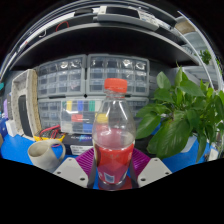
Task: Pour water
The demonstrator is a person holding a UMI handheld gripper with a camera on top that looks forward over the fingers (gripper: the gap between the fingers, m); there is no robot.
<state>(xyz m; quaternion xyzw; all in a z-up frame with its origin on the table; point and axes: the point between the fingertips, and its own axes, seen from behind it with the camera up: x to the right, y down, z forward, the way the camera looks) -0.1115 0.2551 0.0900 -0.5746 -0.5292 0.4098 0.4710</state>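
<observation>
Between my two fingers [75, 170] stands a clear bottle [114, 140], upright, with a red cap [117, 86] and red liquid filling its lower half. My jaws [113, 172] sit narrow about its base, the purple pads close against both sides of it; whether they truly press on it I cannot tell. I am held level, looking straight ahead along the fingers, the bottle dead centre before me and hiding what lies between the tips. No label or writing shows on the bottle.

Just left of the bottle and a little behind it lies a pale cup [43, 153], tipped toward me so its mouth shows, resting on something blue [17, 148]. To the right grows a leafy green plant [180, 110] in a blue pot [186, 158], its leaves reaching near the bottle's shoulder. Behind everything stand stacked clear drawer boxes [90, 80] with small coloured things inside; any lettering on them is too small to read. A pale flat panel [25, 100] leans at the far left.
</observation>
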